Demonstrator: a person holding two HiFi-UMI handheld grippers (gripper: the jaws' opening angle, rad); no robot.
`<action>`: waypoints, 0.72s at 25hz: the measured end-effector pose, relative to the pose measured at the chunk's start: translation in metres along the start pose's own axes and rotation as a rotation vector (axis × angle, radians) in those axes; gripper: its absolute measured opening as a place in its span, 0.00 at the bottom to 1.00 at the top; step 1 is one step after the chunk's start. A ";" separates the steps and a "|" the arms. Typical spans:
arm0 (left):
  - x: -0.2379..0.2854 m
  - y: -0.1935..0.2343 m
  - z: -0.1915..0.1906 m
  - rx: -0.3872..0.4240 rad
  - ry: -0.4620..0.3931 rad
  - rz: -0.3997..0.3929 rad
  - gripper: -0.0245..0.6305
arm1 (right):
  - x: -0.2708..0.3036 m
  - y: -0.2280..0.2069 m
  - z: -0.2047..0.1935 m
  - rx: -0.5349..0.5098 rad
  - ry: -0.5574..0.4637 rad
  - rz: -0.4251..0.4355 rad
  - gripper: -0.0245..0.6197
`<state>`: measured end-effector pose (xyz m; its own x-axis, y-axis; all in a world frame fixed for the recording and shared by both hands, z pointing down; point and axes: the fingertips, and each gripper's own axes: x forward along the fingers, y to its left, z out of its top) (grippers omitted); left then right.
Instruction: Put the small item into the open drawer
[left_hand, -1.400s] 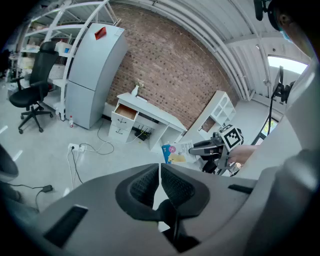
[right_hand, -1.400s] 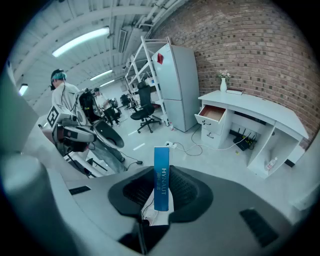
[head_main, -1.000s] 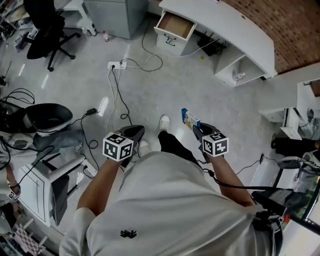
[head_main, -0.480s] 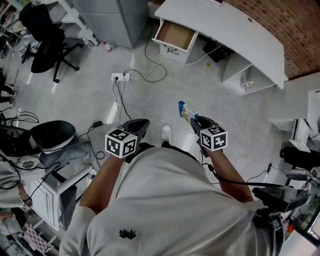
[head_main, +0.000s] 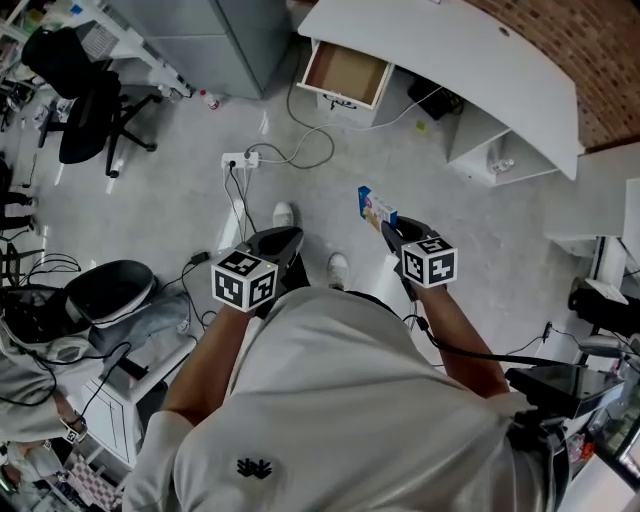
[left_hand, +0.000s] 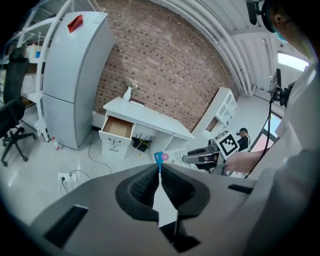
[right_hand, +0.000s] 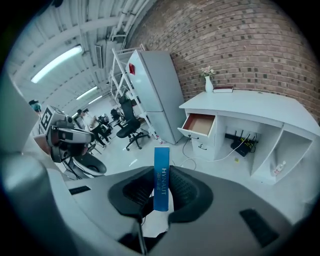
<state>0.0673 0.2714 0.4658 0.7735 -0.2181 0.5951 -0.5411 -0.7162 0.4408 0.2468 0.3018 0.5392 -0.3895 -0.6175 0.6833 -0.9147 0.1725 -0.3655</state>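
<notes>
Right tool (right_hand: 161, 186): pinching a slim blue box (right_hand: 161, 172), which stands upright between the pads and is carried above the floor (head_main: 480, 230).
Left tool (left_hand: 160, 181): jaws pressed together, empty, held level with the right tool.
Drawer (head_main: 346, 72): pulled open under the white counter (head_main: 450, 45), well apart from the box.
Power strip (head_main: 240, 159): on the floor, between the person and the drawer.

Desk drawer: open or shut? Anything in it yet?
Open: the drawer stands pulled out of the white desk, brown bottom showing, nothing visible inside. The blue box is not in it.
</notes>
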 end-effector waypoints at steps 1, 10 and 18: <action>0.006 0.000 0.004 -0.003 -0.001 -0.002 0.08 | -0.001 -0.007 0.003 0.001 0.001 -0.006 0.21; 0.022 0.114 0.090 0.015 -0.020 -0.072 0.08 | 0.078 -0.021 0.095 0.000 0.059 -0.104 0.21; 0.001 0.226 0.140 0.038 -0.044 -0.064 0.08 | 0.178 -0.032 0.201 -0.010 0.071 -0.177 0.21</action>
<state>-0.0078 0.0162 0.4718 0.8205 -0.1991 0.5359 -0.4775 -0.7540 0.4510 0.2284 0.0326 0.5454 -0.2291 -0.5834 0.7792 -0.9704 0.0743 -0.2296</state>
